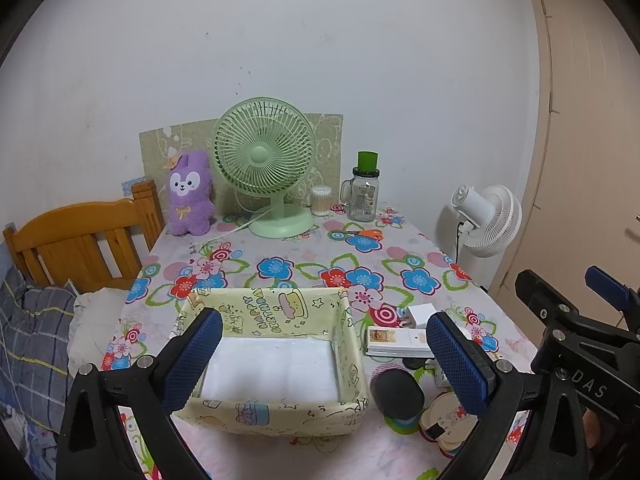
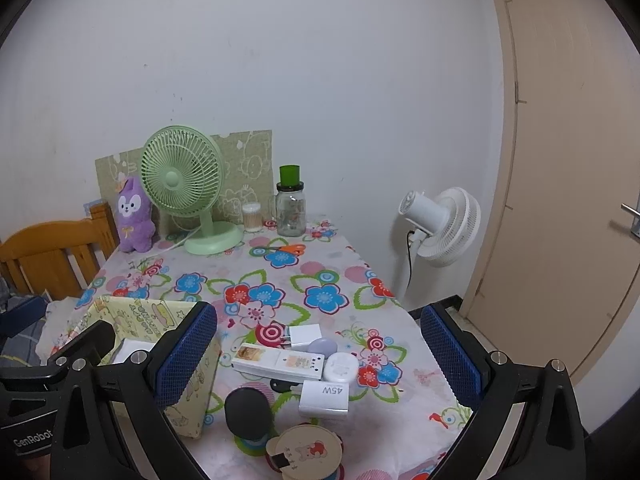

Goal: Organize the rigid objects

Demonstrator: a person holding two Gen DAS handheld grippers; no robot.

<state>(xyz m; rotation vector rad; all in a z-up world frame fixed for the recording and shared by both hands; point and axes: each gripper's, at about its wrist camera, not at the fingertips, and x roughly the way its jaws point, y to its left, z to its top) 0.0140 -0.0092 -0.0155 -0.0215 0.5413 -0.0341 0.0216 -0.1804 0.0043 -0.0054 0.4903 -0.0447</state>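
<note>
Left tongs (image 1: 324,356): spread wide, nothing held, hung over the fabric bin (image 1: 352,376), which sits directly ahead between the fingers. Right tongs (image 2: 318,360): also spread, nothing held.

Loose items are grouped ahead of and below the right tongs, to the right of the bin: long white box (image 2: 278,362), 45W charger (image 2: 325,398), small plug (image 2: 302,336), round white case (image 2: 341,367), lilac egg-shaped piece (image 2: 323,346), dark cylinder (image 2: 247,412) standing on coloured rings, cartoon disc (image 2: 306,450).

The box's long axis runs across the right tongs' view, roughly parallel to the line between the fingers, so a wrist turn is likely needed to pinch its narrow side. Right hand judged nearer to everything loose.

Bin: soft printed cloth walls, white liner, empty. Items: hard smooth plastic; charger blocky. Surface (image 2: 328,276) is covered in floral cloth.
</note>
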